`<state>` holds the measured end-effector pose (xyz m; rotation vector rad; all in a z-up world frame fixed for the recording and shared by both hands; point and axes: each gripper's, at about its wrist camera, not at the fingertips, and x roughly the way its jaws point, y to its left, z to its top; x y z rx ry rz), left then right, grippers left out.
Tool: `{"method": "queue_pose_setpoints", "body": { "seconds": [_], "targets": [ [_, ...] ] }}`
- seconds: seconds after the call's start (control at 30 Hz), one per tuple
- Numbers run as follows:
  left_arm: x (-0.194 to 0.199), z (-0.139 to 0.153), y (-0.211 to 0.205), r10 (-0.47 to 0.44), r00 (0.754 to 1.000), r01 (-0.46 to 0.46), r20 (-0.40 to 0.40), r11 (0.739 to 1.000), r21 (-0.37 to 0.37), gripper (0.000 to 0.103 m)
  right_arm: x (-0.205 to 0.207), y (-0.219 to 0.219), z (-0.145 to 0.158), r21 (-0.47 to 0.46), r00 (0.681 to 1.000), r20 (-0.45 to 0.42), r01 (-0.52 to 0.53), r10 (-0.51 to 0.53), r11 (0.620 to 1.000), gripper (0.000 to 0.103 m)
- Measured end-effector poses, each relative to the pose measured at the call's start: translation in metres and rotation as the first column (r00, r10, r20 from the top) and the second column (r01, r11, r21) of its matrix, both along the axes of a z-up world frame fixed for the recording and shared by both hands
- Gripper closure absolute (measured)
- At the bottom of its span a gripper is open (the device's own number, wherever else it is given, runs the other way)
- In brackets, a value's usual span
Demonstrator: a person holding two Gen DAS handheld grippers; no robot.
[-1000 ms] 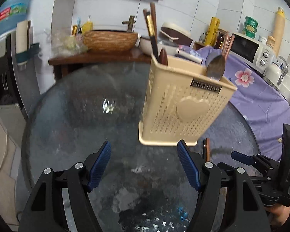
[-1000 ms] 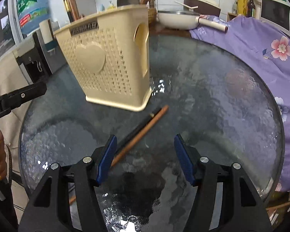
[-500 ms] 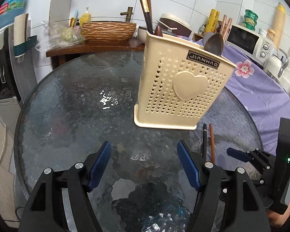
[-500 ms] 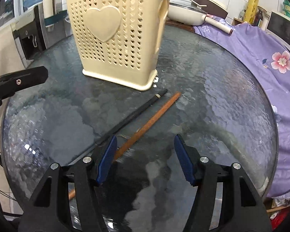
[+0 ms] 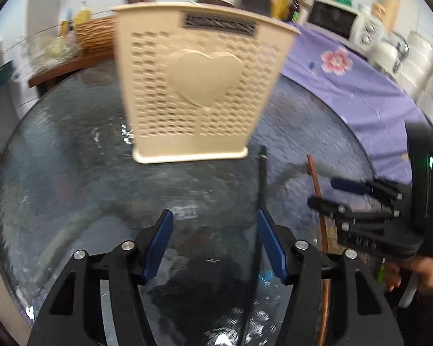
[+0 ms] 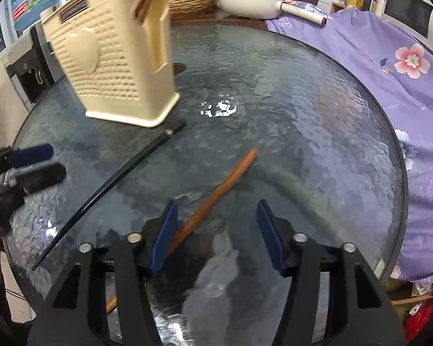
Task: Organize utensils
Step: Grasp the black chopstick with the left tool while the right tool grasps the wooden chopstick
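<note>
Then both grippers hung low over the round glass worktop (image 6: 317,121), each pointing down at a chopstick. A cream perforated utensil holder (image 5: 199,86) with a raised heart on its front stood upright at the far side of the glass; in the left wrist view it was blurred, with the tops of a few utensils showing above its rim.

Two chopsticks lay loose on the worktop, nearer than the holder and apart from each other. The black chopstick (image 6: 109,184) had its far end just beside the holder's base and ran toward the near left. The brown wooden chopstick (image 6: 213,196) lay to its right.

The left gripper (image 5: 215,245) had its blue-padded fingers apart and closing. The black chopstick ran just beside the inner face of the right-hand finger, and whether it touched could not be told.

The right gripper (image 6: 216,232) was also closing, its fingers still apart. The brown chopstick passed between them, close against the left-hand pad (image 6: 164,233), and the right-hand pad stood well clear of it. A hand (image 5: 418,271) held the right gripper's handle.
</note>
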<state>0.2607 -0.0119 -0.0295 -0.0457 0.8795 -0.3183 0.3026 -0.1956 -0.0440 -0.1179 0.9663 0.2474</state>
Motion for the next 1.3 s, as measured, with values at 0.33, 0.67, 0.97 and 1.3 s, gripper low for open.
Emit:
{"method": "queue_pose_setpoints", "body": {
  "seconds": [0.33,0.67,0.97,1.3],
  "targets": [
    [0.035,-0.015,-0.048,-0.096,0.991,0.101,-0.091,0.993,0.054,0.061,0.036,-0.012,0.004,0.028,0.999,-0.037,0.002,-0.001,1.000,0.075],
    [0.052,-0.019,-0.073,-0.090,0.993,0.099,-0.080,0.988,0.120,0.079,0.051,-0.011,0.004,0.088,0.999,-0.045,-0.016,0.021,0.996,0.086],
    [0.055,-0.017,-0.082,-0.080,0.992,0.092,-0.098,0.989,0.117,0.096,0.061,-0.006,0.004,0.114,0.997,-0.056,-0.036,0.043,0.993,0.088],
    [0.055,-0.017,-0.086,-0.041,0.992,0.054,-0.122,0.994,0.100,0.095,0.061,0.001,0.003,0.064,0.999,-0.045,-0.016,0.019,0.998,0.088]
  ]
}}
